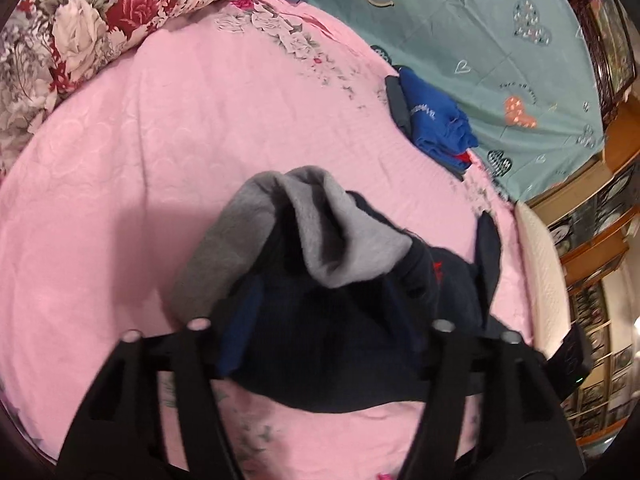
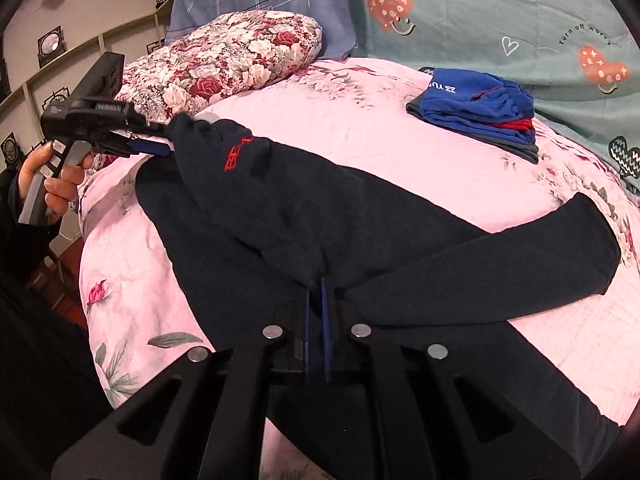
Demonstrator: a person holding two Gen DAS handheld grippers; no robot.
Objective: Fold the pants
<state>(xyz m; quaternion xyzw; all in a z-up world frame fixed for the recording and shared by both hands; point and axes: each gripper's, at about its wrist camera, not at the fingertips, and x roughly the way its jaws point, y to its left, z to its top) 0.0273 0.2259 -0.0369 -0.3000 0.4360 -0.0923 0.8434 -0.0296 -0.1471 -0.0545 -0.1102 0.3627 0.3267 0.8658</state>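
While the person's left hand (image 2: 48,176) is gripping the handle at the left edge of the right wrist view, the left gripper (image 2: 162,146) is pinching the waistband end of the dark navy pants (image 2: 320,224), its blue-padded fingers (image 2: 150,147) closed on the cloth and lifting it just off the pink floral bedsheet (image 2: 360,140). Behind that gripper, a red-and-white floral pillow (image 2: 236,56) is lying at the head of the bed. Red embroidered lettering (image 2: 236,154) is showing on the pants near the held end. From there the fabric is running down across the bed toward the middle, where the right gripper (image 2: 318,304) is clamping a bunched fold between its narrow blue fingers. To the right of that grip, one pant leg (image 2: 540,256) is stretching out flat on the sheet, its cuff lying near the bed's right side. Farther back on the right, a folded stack of blue, red and grey clothes (image 2: 480,116) is sitting at the border of the sheet and a teal heart-print cover (image 2: 500,12).

In the left wrist view, the left gripper (image 1: 320,292) is holding the waistband, and the grey fleece lining (image 1: 320,224) is turning outward above the dark fabric, hanging over the pink sheet.
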